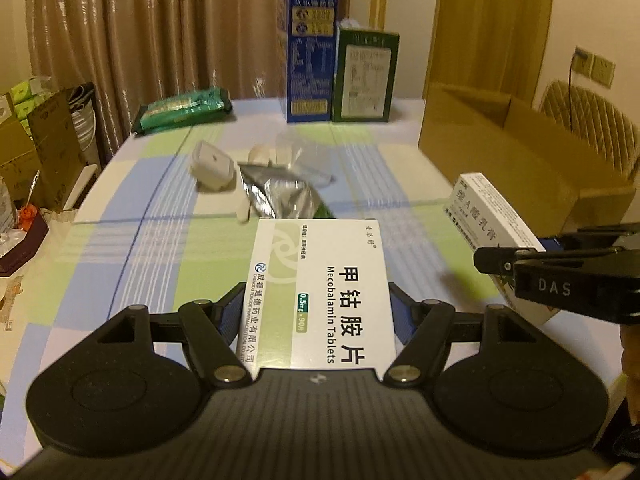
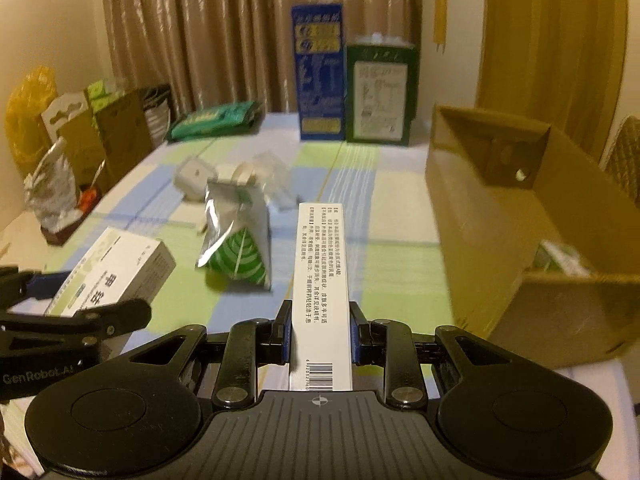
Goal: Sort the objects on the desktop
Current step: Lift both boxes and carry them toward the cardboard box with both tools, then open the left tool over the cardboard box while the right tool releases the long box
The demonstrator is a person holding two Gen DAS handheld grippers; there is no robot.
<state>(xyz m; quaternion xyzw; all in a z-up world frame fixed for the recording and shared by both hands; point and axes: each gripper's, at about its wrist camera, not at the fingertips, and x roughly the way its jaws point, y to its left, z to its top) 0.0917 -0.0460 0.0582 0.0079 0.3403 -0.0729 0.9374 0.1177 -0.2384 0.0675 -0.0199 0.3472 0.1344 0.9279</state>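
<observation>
My left gripper (image 1: 318, 304) is shut on a white and green Mecobalamin tablet box (image 1: 324, 292), held above the checked tablecloth (image 1: 160, 240). My right gripper (image 2: 320, 330) is shut on a long narrow white ointment box (image 2: 320, 276), held edge up. Each gripper shows in the other's view: the right one with its box (image 1: 488, 216) at the right edge, the left one with its box (image 2: 116, 272) at the lower left. A silver and green foil pouch (image 2: 236, 240) lies mid-table. A white plastic case (image 1: 212, 164) and clear wrappers lie behind it.
An open brown cardboard box (image 2: 520, 216) stands on the table's right side with some items inside. A blue carton (image 2: 318, 72) and a green carton (image 2: 380, 96) stand at the far edge. A green packet (image 1: 182, 110) lies at the far left. Boxes and bags crowd the left beside the table.
</observation>
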